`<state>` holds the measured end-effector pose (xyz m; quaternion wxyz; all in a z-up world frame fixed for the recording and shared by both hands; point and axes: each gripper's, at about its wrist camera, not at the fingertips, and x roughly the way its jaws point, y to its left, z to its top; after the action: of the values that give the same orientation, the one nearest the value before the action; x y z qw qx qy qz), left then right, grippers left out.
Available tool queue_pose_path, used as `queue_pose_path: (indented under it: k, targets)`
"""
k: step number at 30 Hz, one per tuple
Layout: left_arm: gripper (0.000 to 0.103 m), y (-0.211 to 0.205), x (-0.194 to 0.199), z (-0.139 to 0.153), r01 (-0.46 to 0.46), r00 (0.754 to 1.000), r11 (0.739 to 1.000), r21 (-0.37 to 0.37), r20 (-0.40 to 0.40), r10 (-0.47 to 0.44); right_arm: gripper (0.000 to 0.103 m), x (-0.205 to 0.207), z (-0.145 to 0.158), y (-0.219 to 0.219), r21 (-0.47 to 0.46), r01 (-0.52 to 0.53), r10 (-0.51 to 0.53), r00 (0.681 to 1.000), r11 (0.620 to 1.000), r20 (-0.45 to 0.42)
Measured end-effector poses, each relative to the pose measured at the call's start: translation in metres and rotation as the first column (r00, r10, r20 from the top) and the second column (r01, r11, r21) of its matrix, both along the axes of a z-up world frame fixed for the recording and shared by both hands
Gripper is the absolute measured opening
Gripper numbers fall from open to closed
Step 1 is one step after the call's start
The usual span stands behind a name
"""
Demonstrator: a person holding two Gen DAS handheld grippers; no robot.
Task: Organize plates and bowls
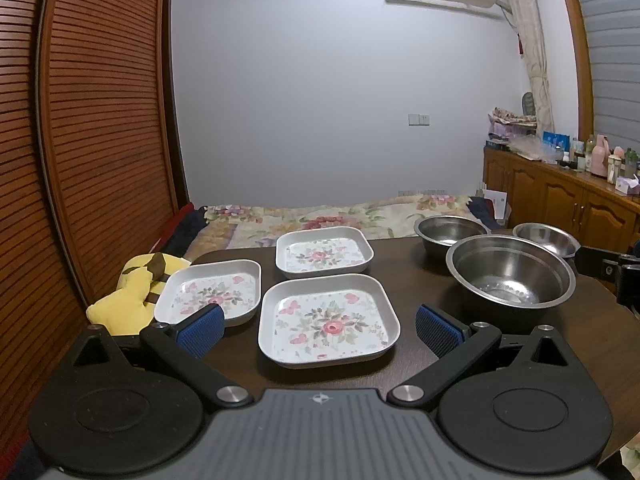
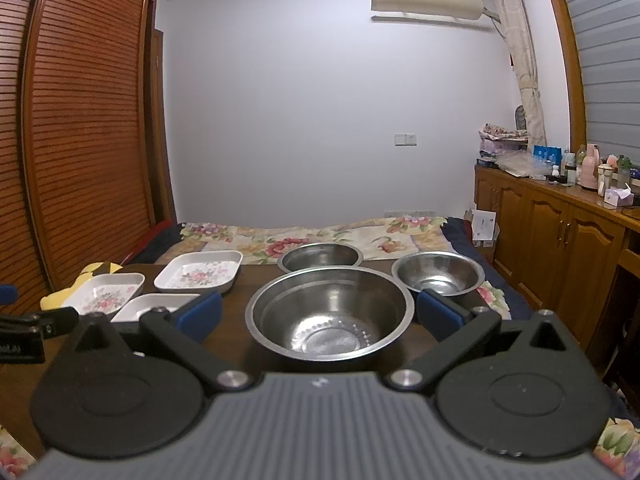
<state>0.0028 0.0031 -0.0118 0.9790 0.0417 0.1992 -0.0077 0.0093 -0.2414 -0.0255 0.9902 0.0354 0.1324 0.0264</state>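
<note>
Nothing is stacked yet: three floral square plates sit apart on the left of the dark table [image 1: 408, 264], three steel bowls on the right. The left gripper [image 1: 320, 326], jaws spread and empty, faces the nearest plate [image 1: 328, 320]. The right gripper [image 2: 320, 312], likewise spread and empty, faces the largest bowl [image 2: 330, 312]. Judged an opening step; next, each must close on a rim.

Shiny steel bowls [image 2: 328, 312], dark wood table [image 1: 520, 344]
</note>
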Motion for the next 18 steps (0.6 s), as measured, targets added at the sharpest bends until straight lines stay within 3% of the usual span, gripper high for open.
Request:
queue_pose_path:
  k: [18]
  targets:
    - [0.103,0.022,0.018,-0.030,-0.012,0.994,0.999,-0.036,-0.111,0.008,0.103,0.014,-0.018,0.027,-0.029,-0.089,0.087,0.994,0.996,-0.066]
